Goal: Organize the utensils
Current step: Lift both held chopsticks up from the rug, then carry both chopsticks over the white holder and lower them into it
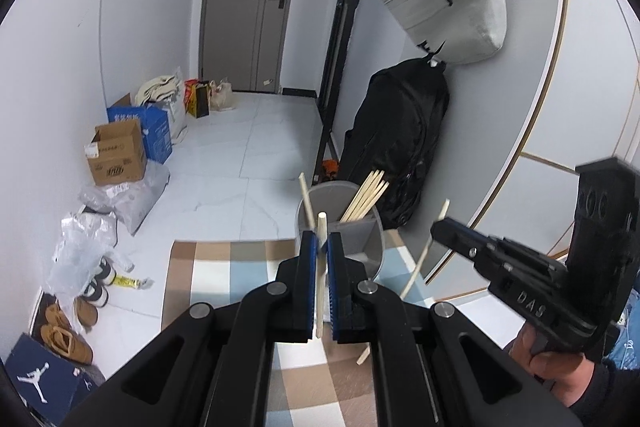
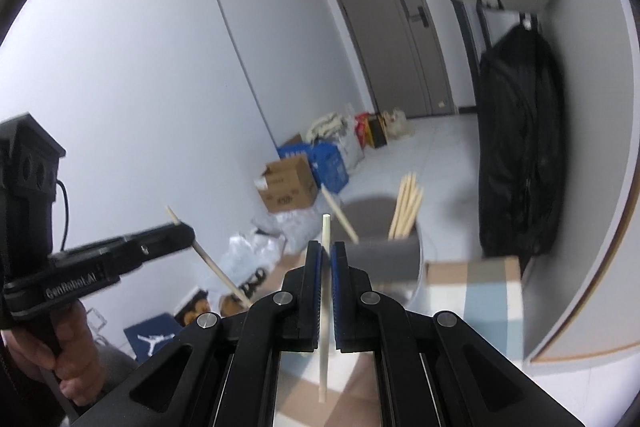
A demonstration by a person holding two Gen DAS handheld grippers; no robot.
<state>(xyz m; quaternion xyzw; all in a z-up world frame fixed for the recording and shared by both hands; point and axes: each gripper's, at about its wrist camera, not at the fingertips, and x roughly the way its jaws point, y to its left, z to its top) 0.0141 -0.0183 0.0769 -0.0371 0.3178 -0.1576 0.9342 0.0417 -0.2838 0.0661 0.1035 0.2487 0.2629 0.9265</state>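
Left wrist view: holder (image 1: 340, 223) rim just beyond tool-clamped chopstick (image 1: 321, 267).

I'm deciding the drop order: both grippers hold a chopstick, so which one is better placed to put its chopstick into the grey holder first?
Probably the left gripper: in its own view its chopstick lines up with the grey holder. The right gripper with its chopstick sits off to the holder's side.

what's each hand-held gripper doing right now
left hand-held gripper: closed on a chopstick
right hand-held gripper: closed on another chopstick
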